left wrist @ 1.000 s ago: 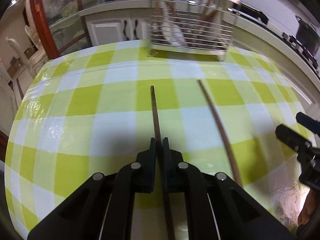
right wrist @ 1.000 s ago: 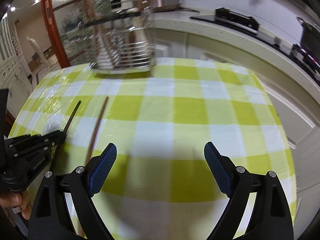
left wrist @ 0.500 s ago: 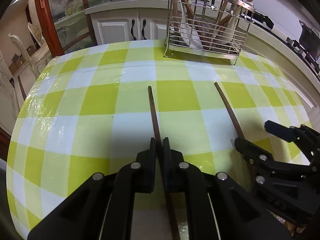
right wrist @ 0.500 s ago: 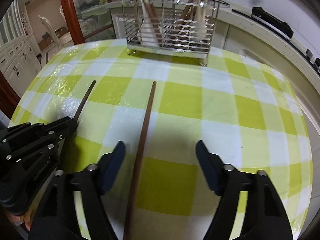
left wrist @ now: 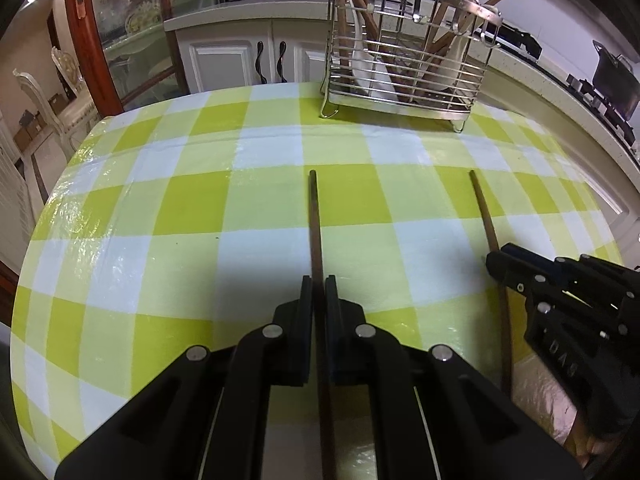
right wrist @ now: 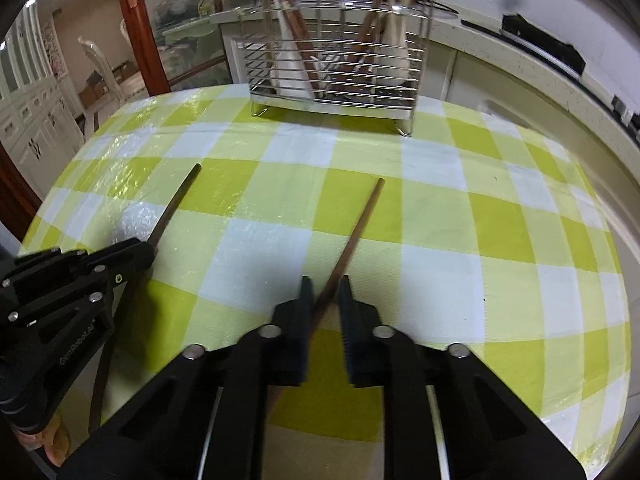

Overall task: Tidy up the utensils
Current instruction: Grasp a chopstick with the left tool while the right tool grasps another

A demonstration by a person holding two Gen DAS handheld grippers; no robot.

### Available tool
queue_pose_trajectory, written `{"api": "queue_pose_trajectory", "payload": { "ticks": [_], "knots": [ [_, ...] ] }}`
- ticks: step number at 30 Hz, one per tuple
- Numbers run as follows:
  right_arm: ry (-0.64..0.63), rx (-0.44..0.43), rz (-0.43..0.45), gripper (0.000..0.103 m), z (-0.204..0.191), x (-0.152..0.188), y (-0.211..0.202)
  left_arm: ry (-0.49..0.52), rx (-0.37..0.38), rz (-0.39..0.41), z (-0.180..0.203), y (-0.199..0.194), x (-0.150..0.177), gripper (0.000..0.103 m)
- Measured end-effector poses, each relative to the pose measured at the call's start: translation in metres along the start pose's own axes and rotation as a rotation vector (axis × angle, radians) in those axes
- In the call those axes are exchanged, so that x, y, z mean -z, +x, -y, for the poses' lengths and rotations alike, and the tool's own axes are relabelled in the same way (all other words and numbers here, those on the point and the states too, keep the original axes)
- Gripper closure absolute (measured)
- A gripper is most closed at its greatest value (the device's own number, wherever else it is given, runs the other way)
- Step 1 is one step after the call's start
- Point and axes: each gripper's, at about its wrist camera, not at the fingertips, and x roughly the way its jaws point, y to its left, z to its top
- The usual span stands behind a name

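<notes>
My left gripper (left wrist: 319, 280) is shut on a dark wooden chopstick (left wrist: 314, 220) that points toward a wire utensil rack (left wrist: 404, 60). My right gripper (right wrist: 325, 282) has closed around a second brown chopstick (right wrist: 358, 224); a narrow gap shows on its right side, the chopstick against the left finger. In the left wrist view the right gripper (left wrist: 496, 262) sits over that chopstick (left wrist: 482, 208). In the right wrist view the left gripper (right wrist: 148, 250) and its chopstick (right wrist: 178, 200) are at the left. The rack (right wrist: 336, 52) holds several chopsticks and white spoons.
The table has a green and white checked cloth (left wrist: 200, 220). The rack stands at its far edge. White cabinets (left wrist: 240, 60) and a counter with a stove and pot (left wrist: 612, 76) lie behind. The table edge curves off at the left and right.
My right gripper has moved left over the second chopstick and its fingers have closed in from wide open. Both views have come closer to the rack. My left gripper stays shut on its chopstick.
</notes>
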Motion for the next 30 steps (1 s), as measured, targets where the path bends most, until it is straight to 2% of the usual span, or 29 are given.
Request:
{"api": "queue_pose_trajectory", "payload": {
  "ticks": [14, 23, 24, 25, 27, 30],
  "knots": [
    [0.054, -0.026, 0.108, 0.093, 0.028, -0.01, -0.049, -0.027, 0.055, 0.091, 0.006, -0.035, -0.01, 0.097],
    [0.119, -0.007, -0.003, 0.089, 0.037, -0.004, -0.029, -0.036, 0.061, 0.083, 0.007, -0.032, -0.006, 0.097],
    [0.12, -0.005, -0.011, 0.082, 0.035, -0.003, -0.027, -0.036, 0.062, 0.083, 0.007, -0.032, -0.005, 0.097],
    [0.123, -0.007, -0.018, 0.068, 0.033, -0.002, -0.024, -0.036, 0.063, 0.082, 0.006, -0.031, -0.005, 0.097],
    [0.117, -0.011, -0.007, 0.05, 0.028, -0.001, -0.023, -0.038, 0.064, 0.084, 0.005, -0.032, -0.005, 0.097],
    [0.105, 0.01, -0.022, 0.052, 0.023, -0.001, -0.016, -0.042, 0.063, 0.084, 0.001, -0.032, -0.005, 0.097]
  ]
}}
